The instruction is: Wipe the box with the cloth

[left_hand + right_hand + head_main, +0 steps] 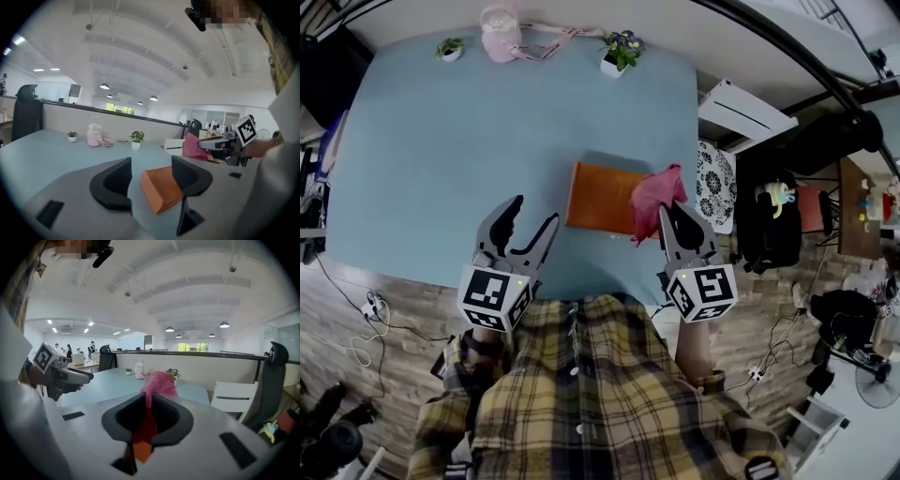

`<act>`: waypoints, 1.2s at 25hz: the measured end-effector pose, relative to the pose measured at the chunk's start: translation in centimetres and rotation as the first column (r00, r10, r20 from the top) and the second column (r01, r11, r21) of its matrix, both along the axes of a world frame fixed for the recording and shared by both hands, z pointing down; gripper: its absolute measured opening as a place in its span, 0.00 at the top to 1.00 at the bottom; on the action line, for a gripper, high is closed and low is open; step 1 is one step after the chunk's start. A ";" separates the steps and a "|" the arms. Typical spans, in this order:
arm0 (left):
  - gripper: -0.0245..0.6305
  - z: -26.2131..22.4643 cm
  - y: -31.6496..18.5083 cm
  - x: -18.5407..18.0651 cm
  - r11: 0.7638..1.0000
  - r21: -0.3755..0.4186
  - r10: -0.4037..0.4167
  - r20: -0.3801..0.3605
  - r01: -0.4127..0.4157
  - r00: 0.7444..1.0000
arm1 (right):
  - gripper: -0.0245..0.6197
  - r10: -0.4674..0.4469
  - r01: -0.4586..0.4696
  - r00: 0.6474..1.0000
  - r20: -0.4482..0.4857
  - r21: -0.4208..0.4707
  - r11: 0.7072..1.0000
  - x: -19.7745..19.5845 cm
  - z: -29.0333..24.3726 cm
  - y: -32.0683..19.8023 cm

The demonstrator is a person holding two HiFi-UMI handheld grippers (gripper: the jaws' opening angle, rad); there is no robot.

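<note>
My left gripper (534, 212) is spread wide with nothing in it, over the near edge of the table (441, 141) just left of the orange box (598, 197), which shows beyond the gap between its jaws. My right gripper (673, 211) is clamped on the pink cloth (656, 197), which bunches past the jaw tips at the box's right end; I cannot tell whether it touches. The box lies flat near the table's near edge, toward its right corner.

The flat orange box (598, 197) lies on the blue table (441, 150), and the crumpled pink cloth (656, 197), pinched in the right gripper (669, 214), hangs above its right end.
</note>
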State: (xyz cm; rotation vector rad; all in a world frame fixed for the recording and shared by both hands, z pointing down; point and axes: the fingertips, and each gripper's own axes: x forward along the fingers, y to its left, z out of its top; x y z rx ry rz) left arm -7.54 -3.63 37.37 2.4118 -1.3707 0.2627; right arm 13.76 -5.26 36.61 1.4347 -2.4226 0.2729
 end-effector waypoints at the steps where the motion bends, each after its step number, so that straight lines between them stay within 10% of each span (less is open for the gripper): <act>1: 0.57 0.1 -0.4 0.2 1.000 -0.006 0.020 -0.002 -0.020 1.000 | 0.89 0.014 -0.014 1.000 0.001 -0.001 1.000 0.0 -0.1 -0.2; 13: 0.58 1.3 -3.0 2.8 0.982 -0.036 0.187 -0.019 -0.188 0.982 | 0.89 0.154 -0.155 0.988 -0.008 -0.004 0.988 0.8 0.2 -0.5; 30: 0.59 5.7 -3.4 5.2 0.960 -0.135 0.249 0.015 -0.245 0.968 | 0.89 0.130 -0.129 0.992 0.007 -0.051 0.990 -0.3 2.2 -0.9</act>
